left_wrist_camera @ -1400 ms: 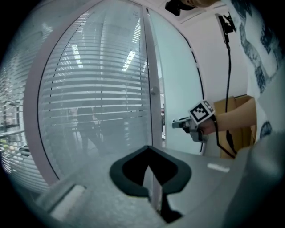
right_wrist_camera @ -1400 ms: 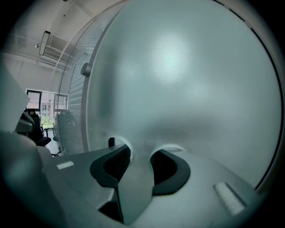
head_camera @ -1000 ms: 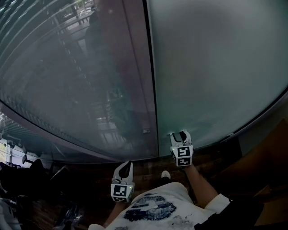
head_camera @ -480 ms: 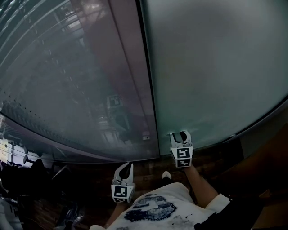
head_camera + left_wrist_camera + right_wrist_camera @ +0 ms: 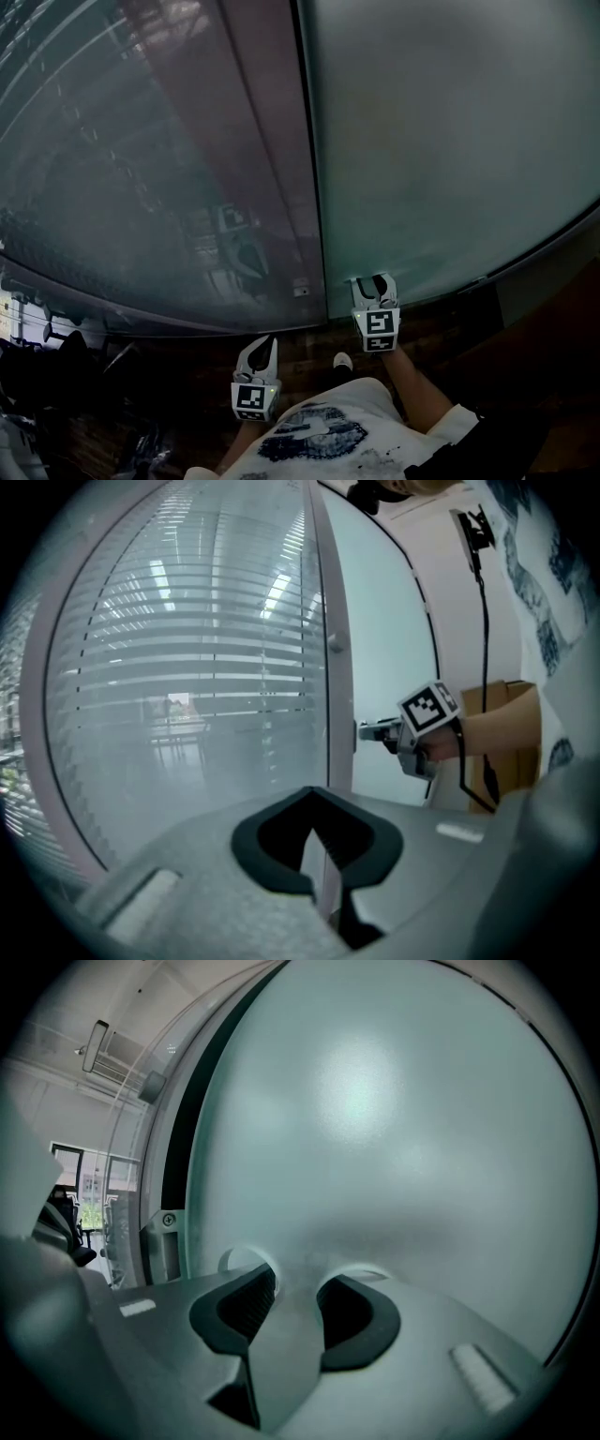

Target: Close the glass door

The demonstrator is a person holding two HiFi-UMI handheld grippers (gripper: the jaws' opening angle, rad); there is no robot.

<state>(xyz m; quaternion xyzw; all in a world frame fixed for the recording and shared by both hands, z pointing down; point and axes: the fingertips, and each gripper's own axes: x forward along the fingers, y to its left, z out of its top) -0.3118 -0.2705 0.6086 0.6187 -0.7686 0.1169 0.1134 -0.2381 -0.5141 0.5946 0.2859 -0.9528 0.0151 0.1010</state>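
Against the glass door [image 5: 450,141] — right gripper [image 5: 377,284], fingers [image 5: 239,1312] apart, seemingly touching.

The head view looks steeply down from above the person's white printed shirt [image 5: 314,436] along the tall frosted glass door [image 5: 450,141] to the dark floor [image 5: 469,337]. The left gripper view rides on the left gripper [image 5: 262,343], held back from the door, and faces level towards the pale metal door frame [image 5: 336,667]. The right gripper view sits on the right gripper [image 5: 372,279], very near the frosted pane, which fills it. The head and left gripper views share that frame and the right gripper.
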